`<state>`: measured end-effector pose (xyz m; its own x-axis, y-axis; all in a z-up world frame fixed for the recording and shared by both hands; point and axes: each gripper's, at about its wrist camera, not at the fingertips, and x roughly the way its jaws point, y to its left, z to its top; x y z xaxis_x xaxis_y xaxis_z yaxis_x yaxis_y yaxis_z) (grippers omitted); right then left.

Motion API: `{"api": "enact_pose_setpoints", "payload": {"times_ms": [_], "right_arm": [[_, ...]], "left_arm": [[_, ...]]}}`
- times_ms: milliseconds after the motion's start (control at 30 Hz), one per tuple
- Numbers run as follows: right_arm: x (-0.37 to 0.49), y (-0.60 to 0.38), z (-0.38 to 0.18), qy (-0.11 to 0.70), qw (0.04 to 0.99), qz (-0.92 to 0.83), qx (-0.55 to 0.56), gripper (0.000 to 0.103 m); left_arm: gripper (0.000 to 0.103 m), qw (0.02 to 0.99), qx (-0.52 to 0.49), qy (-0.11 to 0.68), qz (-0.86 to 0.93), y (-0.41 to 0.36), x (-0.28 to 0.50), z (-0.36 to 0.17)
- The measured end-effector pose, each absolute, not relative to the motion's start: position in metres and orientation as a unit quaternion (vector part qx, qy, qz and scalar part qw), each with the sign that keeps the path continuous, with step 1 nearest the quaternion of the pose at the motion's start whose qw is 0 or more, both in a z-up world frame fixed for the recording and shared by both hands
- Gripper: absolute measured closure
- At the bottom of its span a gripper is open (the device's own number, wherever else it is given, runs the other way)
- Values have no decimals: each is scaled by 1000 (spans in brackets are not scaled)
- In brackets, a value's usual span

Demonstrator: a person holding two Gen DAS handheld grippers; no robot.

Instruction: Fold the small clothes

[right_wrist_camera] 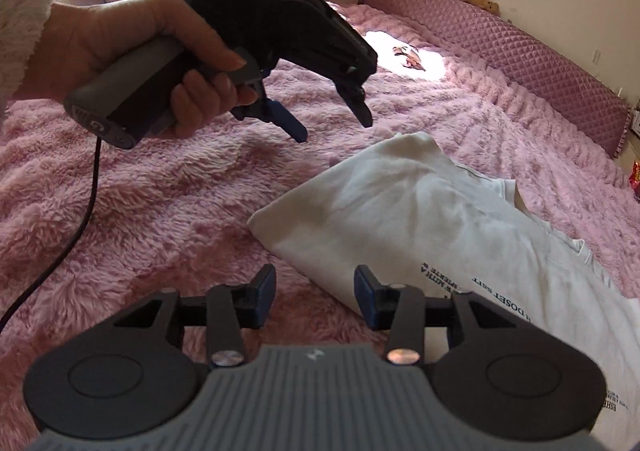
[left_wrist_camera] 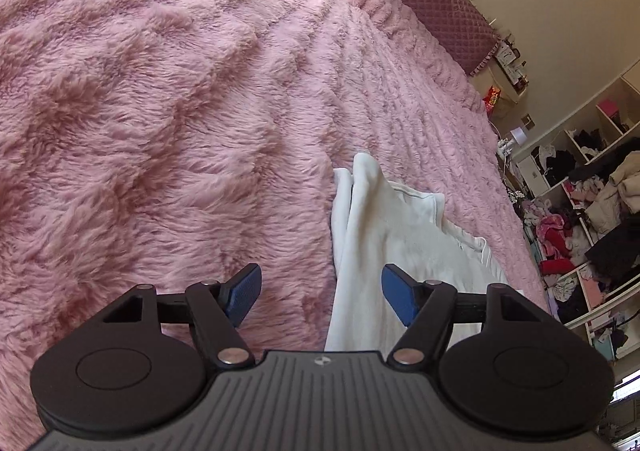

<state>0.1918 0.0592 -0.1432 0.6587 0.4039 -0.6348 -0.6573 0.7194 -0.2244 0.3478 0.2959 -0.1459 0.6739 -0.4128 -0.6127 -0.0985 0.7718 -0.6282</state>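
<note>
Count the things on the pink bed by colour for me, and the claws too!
White: 1, the folded shirt
Pink: 1, the fluffy blanket
Purple: 1, the quilted bolster
Black: 2, the left claw and the right claw, both open
Total: 5

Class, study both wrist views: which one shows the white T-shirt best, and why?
The right wrist view. There the white T-shirt lies partly folded across the pink blanket, with its folded edge, neckline and printed lettering visible. The left wrist view shows only a narrow, foreshortened strip of it beyond the open left gripper, with no lettering visible.
</note>
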Motion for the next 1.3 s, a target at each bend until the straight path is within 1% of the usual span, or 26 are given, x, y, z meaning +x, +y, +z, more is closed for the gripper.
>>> {"api": "enact_pose_setpoints", "payload": {"times_ms": [233,333,533,600,667,700,733,767,800,833,867,900,933,1033,1133,1300], "right_arm": [[192,95,-165,233,872,297,-312,62],[197,103,-171,217,870,298,-329,57],[210,113,-178,182,876,285,-345,56],[212,115,-180,174,879,280,-345,54],[212,116,-182,165,881,278,-346,54],[212,116,-183,167,880,279,-347,58],[212,115,-183,169,879,283,-345,65],[212,114,-183,177,877,292,-337,82],[212,113,-182,183,877,299,-329,89],[211,112,-182,184,878,300,-326,91],[208,113,-181,178,878,300,-327,96],[206,112,-180,173,880,299,-326,97],[206,110,-178,171,882,300,-321,98],[207,102,-168,167,891,294,-303,100],[210,93,-155,167,899,290,-283,100],[210,70,-129,154,916,274,-248,100]], "left_arm": [[23,832,-362,402,-128,292,382,-176],[23,822,-385,398,-133,293,396,-180],[23,806,-412,396,-154,290,428,-179],[23,796,-428,395,-166,286,436,-183],[23,788,-437,397,-174,279,444,-188],[23,787,-438,399,-175,276,446,-190],[23,787,-438,398,-177,273,449,-191],[27,787,-439,394,-181,272,450,-192],[31,790,-437,391,-182,270,450,-192],[56,798,-423,390,-177,268,449,-190],[92,812,-393,398,-168,264,450,-188],[92,822,-363,406,-164,260,451,-185],[92,827,-359,401,-165,260,446,-183],[93,825,-380,381,-174,260,439,-172],[93,820,-389,381,-177,257,439,-156],[93,830,-366,378,-184,236,441,-121]]}}
